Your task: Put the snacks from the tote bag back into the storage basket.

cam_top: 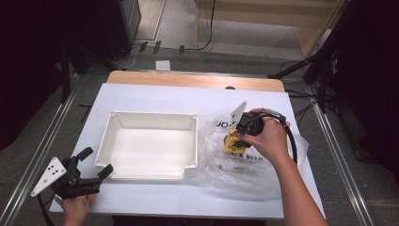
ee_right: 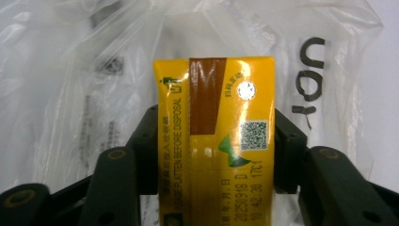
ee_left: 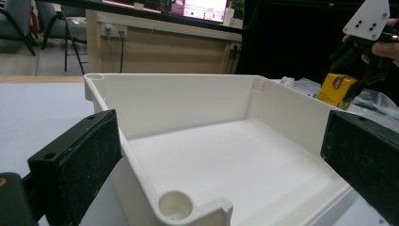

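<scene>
- A yellow drink carton [ee_right: 214, 141] is clamped between the jaws of the right gripper [cam_top: 237, 136], one black pad pressed to each long side, as is seen plainly in the right gripper view.
- The carton is held over the crumpled clear plastic bag [cam_top: 254, 165], which lies on the right half of the desk [cam_top: 155, 96], near its right edge.
- Whether the carton is clear of the plastic or just resting on it cannot be told from these views.
- The left gripper [cam_top: 89, 169] is held wide apart and carries nothing; it is parked at the front left corner of the desk, just off the near left corner of the white tray [cam_top: 147, 115].
- In the left gripper view the tray's near corner post [ee_left: 175, 205] is framed between the two spread pads, not touched by either.
- The tray sits at the middle of the desk, its floor bare.
- The step in hand is judged to be the pick: the carton is being drawn out of the bag for the tray.
- Next, a lift clear of the loose plastic is called for, then a carry leftward over the tray's right wall [cam_top: 195, 141].
- The bag may be dragged along, so a clean rise is wanted first.
</scene>
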Demonstrator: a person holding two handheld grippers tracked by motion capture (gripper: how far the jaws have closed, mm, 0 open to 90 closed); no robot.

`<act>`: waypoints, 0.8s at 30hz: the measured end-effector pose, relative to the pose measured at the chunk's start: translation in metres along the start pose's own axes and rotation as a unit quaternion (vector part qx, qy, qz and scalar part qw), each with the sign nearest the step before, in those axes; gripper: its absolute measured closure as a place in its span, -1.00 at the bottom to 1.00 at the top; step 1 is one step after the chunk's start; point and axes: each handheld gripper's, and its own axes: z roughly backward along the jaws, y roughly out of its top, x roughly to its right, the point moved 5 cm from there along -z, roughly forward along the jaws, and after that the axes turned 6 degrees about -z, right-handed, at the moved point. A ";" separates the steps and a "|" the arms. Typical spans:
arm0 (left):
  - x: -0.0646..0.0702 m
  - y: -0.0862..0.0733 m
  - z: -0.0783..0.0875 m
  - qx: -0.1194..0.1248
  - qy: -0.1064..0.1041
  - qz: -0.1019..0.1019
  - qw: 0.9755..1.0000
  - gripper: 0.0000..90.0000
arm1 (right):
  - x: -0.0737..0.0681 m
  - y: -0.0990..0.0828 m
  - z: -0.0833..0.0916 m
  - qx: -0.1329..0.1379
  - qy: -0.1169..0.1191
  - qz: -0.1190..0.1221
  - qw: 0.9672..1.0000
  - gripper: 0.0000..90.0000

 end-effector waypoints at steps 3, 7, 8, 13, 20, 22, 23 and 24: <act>0.000 0.000 0.000 0.000 0.000 0.001 1.000 -1.00 | 0.001 -0.001 0.000 0.002 -0.001 -0.002 1.000 0.14; 0.000 0.000 0.000 0.000 0.001 0.001 1.000 -1.00 | 0.000 0.001 0.001 -0.004 0.000 0.004 1.000 0.16; 0.000 0.000 0.000 0.000 0.000 0.000 1.000 -1.00 | 0.000 0.001 0.001 -0.003 0.000 0.007 1.000 0.16; 0.000 0.000 0.000 0.000 0.000 0.000 1.000 -1.00 | -0.001 0.001 0.002 -0.002 0.002 0.011 1.000 0.17; 0.000 0.000 0.000 0.000 0.000 0.000 1.000 -1.00 | 0.000 0.002 0.008 0.000 -0.003 0.009 1.000 0.17; 0.000 0.000 0.000 0.001 0.000 0.000 1.000 -1.00 | 0.001 0.003 0.011 0.001 -0.005 0.009 1.000 0.17; 0.000 0.000 0.000 0.000 0.000 0.000 1.000 -1.00 | 0.000 0.003 0.013 0.000 -0.004 0.008 1.000 0.17; 0.000 0.000 0.000 0.000 0.000 0.000 1.000 -1.00 | 0.000 0.004 0.014 0.001 -0.004 0.012 1.000 0.17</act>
